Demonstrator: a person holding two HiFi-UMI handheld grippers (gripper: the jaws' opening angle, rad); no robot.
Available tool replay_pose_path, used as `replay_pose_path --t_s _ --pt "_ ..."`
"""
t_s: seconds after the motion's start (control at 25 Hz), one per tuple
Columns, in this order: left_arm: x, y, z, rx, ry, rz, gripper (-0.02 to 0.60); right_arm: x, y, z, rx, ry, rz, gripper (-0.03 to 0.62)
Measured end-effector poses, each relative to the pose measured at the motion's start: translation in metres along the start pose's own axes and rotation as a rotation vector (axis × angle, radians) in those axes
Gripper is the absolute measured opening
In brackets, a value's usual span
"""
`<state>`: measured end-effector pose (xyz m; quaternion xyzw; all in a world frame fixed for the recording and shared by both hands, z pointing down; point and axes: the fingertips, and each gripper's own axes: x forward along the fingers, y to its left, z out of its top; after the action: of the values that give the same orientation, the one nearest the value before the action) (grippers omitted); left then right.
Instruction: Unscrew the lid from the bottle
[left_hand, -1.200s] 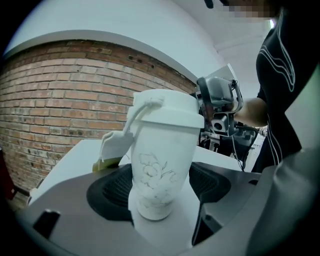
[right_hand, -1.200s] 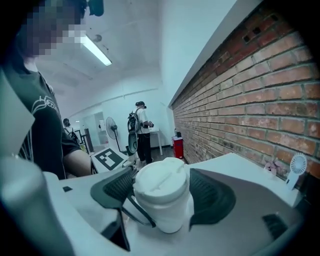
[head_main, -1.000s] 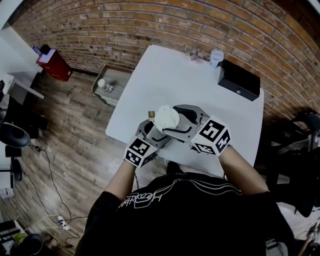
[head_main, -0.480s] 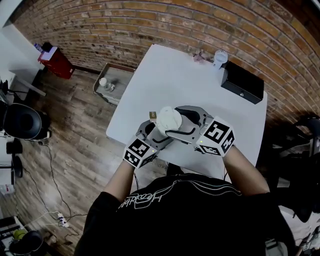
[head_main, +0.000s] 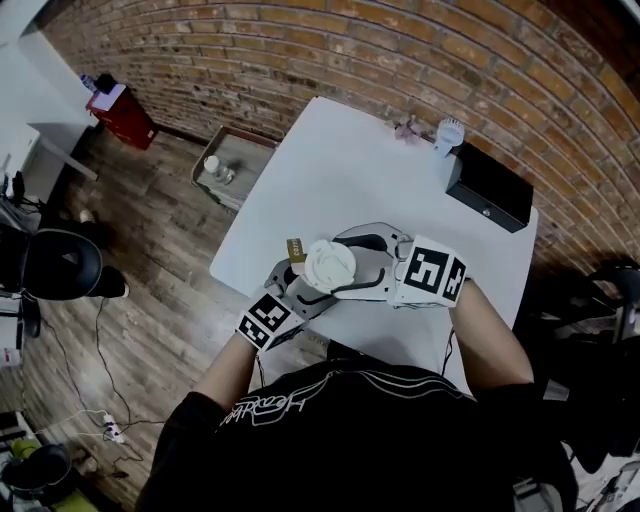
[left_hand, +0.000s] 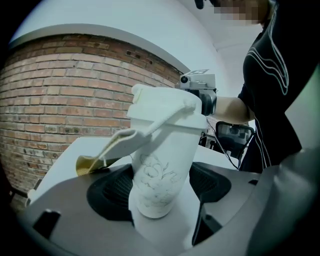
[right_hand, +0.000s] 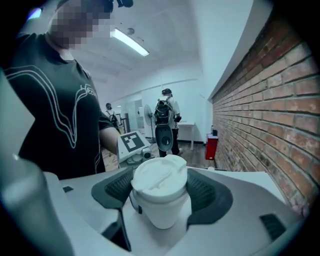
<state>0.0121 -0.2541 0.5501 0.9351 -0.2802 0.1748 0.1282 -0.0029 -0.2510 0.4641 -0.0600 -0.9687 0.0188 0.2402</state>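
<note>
A white bottle (left_hand: 161, 172) with a faint flower drawing stands upright between my left gripper's (left_hand: 160, 189) dark pads, which press on its lower body. Its white lid (right_hand: 160, 181) sits between my right gripper's (right_hand: 161, 194) pads, which close on it from both sides. A white strap with a gold tag (left_hand: 89, 164) hangs from the lid. In the head view the lid (head_main: 329, 265) shows from above over the white table's (head_main: 340, 170) near part, with the left gripper (head_main: 303, 284) below-left of it and the right gripper (head_main: 348, 262) coming from the right.
A black box (head_main: 490, 188), a small white object (head_main: 450, 131) and a pink item (head_main: 405, 128) lie at the table's far edge by the brick wall. On the floor to the left are a grey tray (head_main: 224, 168), a red box (head_main: 119, 111) and an office chair (head_main: 55, 262).
The right gripper has turned a little round the lid, its marker cube swinging. The left gripper's cube has slid slightly toward the person. Both grips stay closed.
</note>
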Motion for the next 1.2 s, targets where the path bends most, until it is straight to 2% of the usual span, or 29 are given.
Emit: replay_pose_path --t_s 0.16,0.28,0.4,0.52,0.6,0.72,0.96,1.08,1.2 --pt "-0.001 -0.001 -0.002 -0.006 0.017 -0.001 0.364 0.003 0.003 -0.001 -0.097 0.082 0.14 0.328" --pt "-0.002 0.0 -0.003 -0.011 0.024 0.002 0.364 0.005 0.004 0.0 -0.142 0.148 0.209 0.328" --pt "-0.003 0.0 -0.003 -0.014 0.024 0.003 0.364 0.007 0.006 0.0 -0.151 0.174 0.227 0.328" --pt "-0.004 -0.001 -0.003 -0.015 0.018 0.003 0.364 0.007 0.007 0.0 -0.121 0.156 0.202 0.322" --pt "-0.004 0.0 -0.003 -0.013 0.014 0.004 0.364 0.007 0.008 0.002 -0.094 0.128 0.169 0.325" --pt "-0.004 0.0 -0.002 -0.014 0.009 0.003 0.364 0.007 0.007 0.007 -0.033 0.053 0.093 0.368" --pt "-0.002 0.0 -0.003 -0.013 -0.003 0.002 0.364 0.0 -0.004 0.015 0.06 -0.062 -0.212 0.367" --pt "-0.002 0.001 -0.003 -0.018 -0.007 0.006 0.364 -0.003 -0.002 0.016 0.101 -0.094 -0.301 0.362" --pt "-0.001 0.001 -0.003 -0.019 -0.005 0.002 0.364 -0.004 -0.005 0.008 0.113 -0.067 -0.396 0.356"
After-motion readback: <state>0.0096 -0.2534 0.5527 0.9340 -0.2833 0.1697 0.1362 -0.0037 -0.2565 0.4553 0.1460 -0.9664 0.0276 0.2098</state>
